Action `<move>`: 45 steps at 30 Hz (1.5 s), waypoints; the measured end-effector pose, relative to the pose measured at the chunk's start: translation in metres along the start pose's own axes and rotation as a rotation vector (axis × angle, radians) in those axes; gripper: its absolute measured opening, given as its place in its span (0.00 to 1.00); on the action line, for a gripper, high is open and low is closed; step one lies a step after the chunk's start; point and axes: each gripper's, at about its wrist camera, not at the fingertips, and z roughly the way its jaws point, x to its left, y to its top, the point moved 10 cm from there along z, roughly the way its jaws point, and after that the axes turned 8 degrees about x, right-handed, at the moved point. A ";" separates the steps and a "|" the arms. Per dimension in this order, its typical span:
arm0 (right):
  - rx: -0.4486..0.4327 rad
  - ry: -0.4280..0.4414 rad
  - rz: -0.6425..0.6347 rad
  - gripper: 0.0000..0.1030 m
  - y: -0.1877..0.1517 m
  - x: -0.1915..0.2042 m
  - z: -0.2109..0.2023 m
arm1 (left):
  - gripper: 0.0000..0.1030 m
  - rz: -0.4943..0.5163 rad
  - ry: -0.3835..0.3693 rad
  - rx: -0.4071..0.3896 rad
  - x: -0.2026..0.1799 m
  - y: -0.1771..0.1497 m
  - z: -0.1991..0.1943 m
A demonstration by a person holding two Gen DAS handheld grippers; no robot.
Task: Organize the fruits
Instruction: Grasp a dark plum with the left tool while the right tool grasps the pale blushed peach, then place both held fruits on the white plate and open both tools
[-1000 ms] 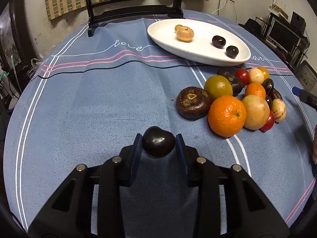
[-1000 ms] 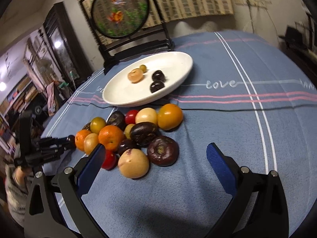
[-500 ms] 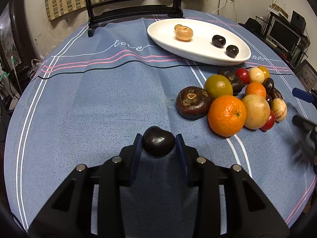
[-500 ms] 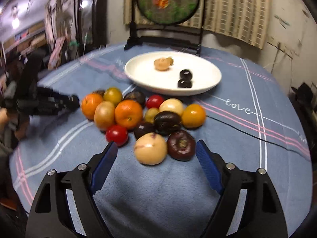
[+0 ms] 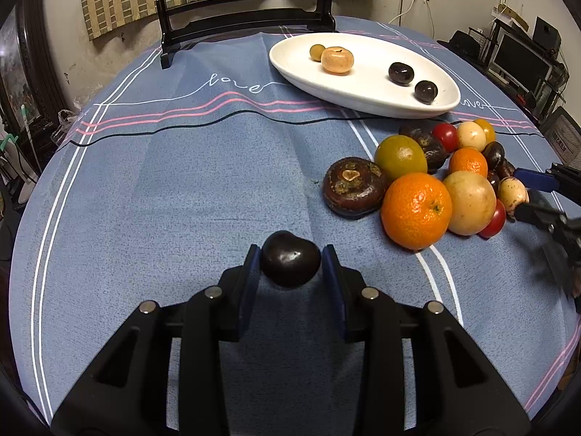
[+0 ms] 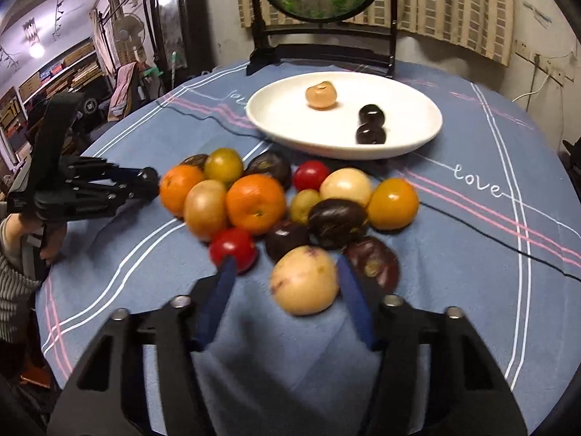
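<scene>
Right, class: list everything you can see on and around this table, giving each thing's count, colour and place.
plate: one, white, oval, far side of the table
dark round fruits: two, near-black, on the plate
pale orange fruit: one, on the plate
small yellow-green fruit: one, on the plate, beside the pale orange fruit
fruit pile: about fifteen, orange, red, yellow, tan and dark, on the cloth before the plate
tablecloth: one, blue with white and pink stripes
screen stand: one, black, behind the plate
left gripper: fingers shut on a dark fruit, above the cloth
right gripper: fingers open, just been closing, either side of the pale yellow fruit at the pile's near edge
</scene>
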 end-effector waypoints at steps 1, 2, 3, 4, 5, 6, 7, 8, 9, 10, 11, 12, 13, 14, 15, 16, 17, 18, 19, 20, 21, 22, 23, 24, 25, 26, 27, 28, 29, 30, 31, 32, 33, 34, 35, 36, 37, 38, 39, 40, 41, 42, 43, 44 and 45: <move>-0.005 -0.007 -0.006 0.46 0.000 0.000 -0.002 | 0.35 0.000 0.000 0.000 0.000 0.000 0.000; -0.006 -0.011 -0.028 0.45 -0.002 0.003 -0.003 | 0.35 0.000 0.001 0.000 0.000 0.000 0.000; 0.006 -0.037 -0.079 0.45 -0.006 0.006 -0.002 | 0.35 0.001 0.002 0.000 0.000 0.000 0.000; 0.022 -0.067 -0.112 0.45 -0.009 0.006 0.000 | 0.35 0.002 0.004 0.000 0.000 0.000 0.000; 0.056 -0.094 -0.133 0.42 -0.013 0.003 0.006 | 0.35 0.004 0.006 0.001 0.000 0.000 0.000; 0.083 -0.092 -0.130 0.42 -0.016 0.000 0.010 | 0.35 0.006 0.009 0.001 0.000 0.000 0.001; 0.095 -0.099 -0.128 0.41 -0.016 -0.001 0.013 | 0.35 0.007 0.010 0.001 0.000 0.000 0.001; 0.099 -0.111 -0.143 0.41 -0.016 -0.001 0.014 | 0.35 0.007 0.009 0.001 0.000 0.000 0.001; 0.098 -0.114 -0.150 0.41 -0.015 0.000 0.015 | 0.35 0.006 0.007 0.001 0.000 0.000 0.001; 0.094 -0.104 -0.144 0.40 -0.014 0.000 0.015 | 0.35 0.006 0.006 0.001 0.000 0.000 0.001; 0.087 -0.090 -0.135 0.39 -0.013 0.000 0.014 | 0.35 0.006 0.007 0.001 0.000 0.000 0.001; 0.079 -0.078 -0.123 0.38 -0.013 -0.002 0.013 | 0.35 0.008 0.009 0.000 0.000 0.000 0.000; 0.072 -0.073 -0.112 0.38 -0.012 -0.004 0.011 | 0.35 0.009 0.011 0.000 0.000 0.000 0.000; 0.064 -0.068 -0.100 0.38 -0.012 -0.006 0.009 | 0.35 0.010 0.011 0.000 0.000 0.000 0.000; 0.063 -0.061 -0.089 0.38 -0.012 -0.007 0.008 | 0.35 0.010 0.010 -0.001 0.000 0.000 0.000; 0.067 -0.053 -0.081 0.38 -0.013 -0.008 0.007 | 0.34 0.010 0.010 -0.002 0.000 0.000 0.000; 0.070 -0.049 -0.081 0.38 -0.014 -0.007 0.006 | 0.30 0.011 0.007 -0.005 -0.001 0.000 -0.001; 0.070 -0.048 -0.082 0.38 -0.014 -0.007 0.005 | 0.30 0.013 0.004 -0.015 -0.001 0.001 -0.003; 0.070 -0.044 -0.082 0.38 -0.016 -0.006 0.003 | 0.30 0.013 -0.001 -0.023 -0.002 0.001 -0.005; 0.066 -0.038 -0.082 0.38 -0.016 -0.005 0.000 | 0.30 0.011 -0.011 -0.038 -0.003 0.002 -0.008; 0.057 -0.031 -0.078 0.38 -0.017 -0.005 -0.005 | 0.30 0.009 -0.027 -0.060 -0.004 0.004 -0.013; 0.034 -0.024 -0.067 0.38 -0.016 -0.006 -0.014 | 0.30 0.010 -0.028 -0.069 -0.006 0.007 -0.015; 0.009 -0.020 -0.056 0.38 -0.010 -0.008 -0.021 | 0.30 0.011 -0.025 -0.077 -0.007 0.011 -0.017; -0.006 -0.021 -0.050 0.38 -0.005 -0.009 -0.025 | 0.30 0.009 -0.028 -0.086 -0.008 0.020 -0.020; -0.031 -0.026 -0.037 0.38 0.004 -0.013 -0.032 | 0.30 0.007 -0.034 -0.095 -0.010 0.028 -0.022; -0.054 -0.031 -0.028 0.38 0.012 -0.017 -0.038 | 0.30 0.008 -0.036 -0.102 -0.011 0.035 -0.024; -0.076 -0.032 -0.020 0.38 0.020 -0.019 -0.043 | 0.30 0.010 -0.036 -0.117 -0.013 0.046 -0.027; -0.101 -0.031 -0.011 0.38 0.032 -0.023 -0.048 | 0.30 0.010 -0.037 -0.132 -0.015 0.058 -0.031; -0.117 -0.030 -0.003 0.38 0.041 -0.025 -0.050 | 0.30 0.008 -0.039 -0.142 -0.016 0.067 -0.034; -0.135 -0.030 0.010 0.38 0.053 -0.029 -0.051 | 0.30 0.006 -0.044 -0.156 -0.019 0.082 -0.037; -0.142 -0.031 0.020 0.38 0.061 -0.033 -0.050 | 0.30 0.007 -0.041 -0.165 -0.021 0.094 -0.038; -0.144 -0.031 0.037 0.38 0.071 -0.038 -0.046 | 0.30 0.010 -0.027 -0.175 -0.024 0.106 -0.039; -0.135 -0.024 0.063 0.38 0.082 -0.045 -0.037 | 0.30 0.015 -0.005 -0.184 -0.027 0.122 -0.036; -0.125 -0.022 0.079 0.38 0.088 -0.050 -0.030 | 0.30 0.017 0.008 -0.188 -0.030 0.132 -0.032; -0.117 -0.026 0.095 0.38 0.094 -0.056 -0.021 | 0.30 0.014 0.007 -0.182 -0.034 0.145 -0.024; -0.107 -0.035 0.110 0.38 0.099 -0.061 -0.011 | 0.30 0.005 -0.005 -0.172 -0.037 0.152 -0.017; -0.090 -0.033 0.122 0.38 0.104 -0.066 0.003 | 0.31 -0.005 -0.018 -0.158 -0.038 0.156 -0.008; -0.087 -0.024 0.130 0.38 0.106 -0.067 0.009 | 0.31 -0.014 -0.027 -0.144 -0.041 0.160 0.000; -0.091 -0.013 0.143 0.38 0.109 -0.069 0.014 | 0.32 -0.017 -0.030 -0.138 -0.043 0.164 0.009; -0.094 -0.001 0.160 0.39 0.112 -0.072 0.020 | 0.37 -0.014 -0.027 -0.134 -0.045 0.165 0.015; -0.093 0.009 0.170 0.48 0.113 -0.074 0.024 | 0.51 -0.008 -0.024 -0.131 -0.045 0.167 0.020; -0.092 0.007 0.181 0.61 0.113 -0.078 0.025 | 0.61 -0.006 -0.019 -0.135 -0.045 0.167 0.023; -0.104 -0.010 0.191 0.79 0.114 -0.083 0.023 | 0.72 -0.007 -0.012 -0.143 -0.043 0.168 0.024; -0.132 -0.023 0.192 0.85 0.116 -0.087 0.019 | 0.72 -0.006 -0.009 -0.148 -0.042 0.167 0.024; -0.164 -0.027 0.190 0.85 0.117 -0.089 0.013 | 0.72 -0.002 -0.012 -0.148 -0.041 0.166 0.024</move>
